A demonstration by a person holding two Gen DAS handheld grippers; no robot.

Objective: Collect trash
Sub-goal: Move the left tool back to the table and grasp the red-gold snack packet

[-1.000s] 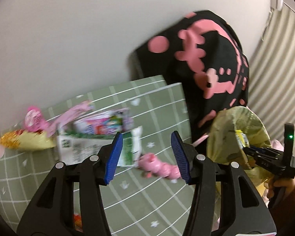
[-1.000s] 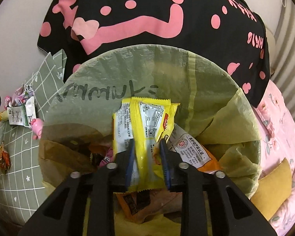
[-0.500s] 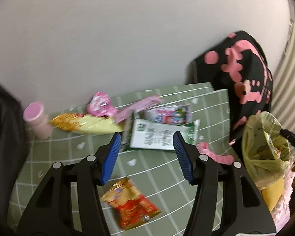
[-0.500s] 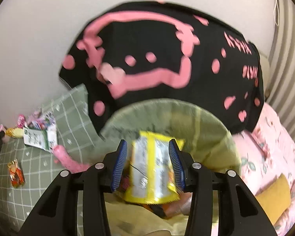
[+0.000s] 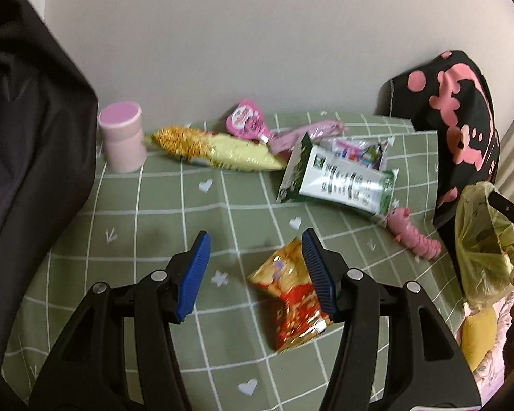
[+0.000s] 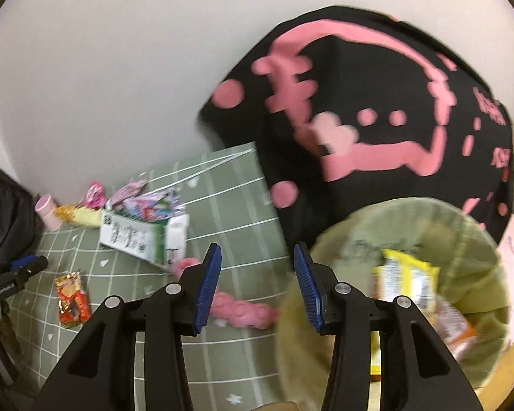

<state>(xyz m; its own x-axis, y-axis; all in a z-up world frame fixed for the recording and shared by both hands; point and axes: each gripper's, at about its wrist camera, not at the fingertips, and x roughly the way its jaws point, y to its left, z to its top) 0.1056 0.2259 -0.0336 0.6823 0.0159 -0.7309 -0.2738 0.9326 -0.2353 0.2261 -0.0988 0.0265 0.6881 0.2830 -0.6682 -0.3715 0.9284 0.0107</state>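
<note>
The left gripper [image 5: 255,274] hangs over the green checked tablecloth [image 5: 161,205] with its blue-padded jaws spread and nothing between them. Just to its right, partly behind the right-hand pad, lies the red and gold crinkled foil snack wrapper [image 5: 291,294], flat on the cloth with its long axis running away from the tool and slightly leftward. The pads do not yet straddle it, so the pick-up seems to need a small shift right. This hand is clearly the nearer one to it. The right gripper [image 6: 255,286] has just been opening; its jaws stand apart and empty beside the mouth of the yellow-green plastic trash bag [image 6: 462,239], where a yellow printed packet [image 6: 404,277] lies inside. Beyond the left tool, a white and green printed pouch [image 5: 339,178] lies well apart, near the wall.
</note>
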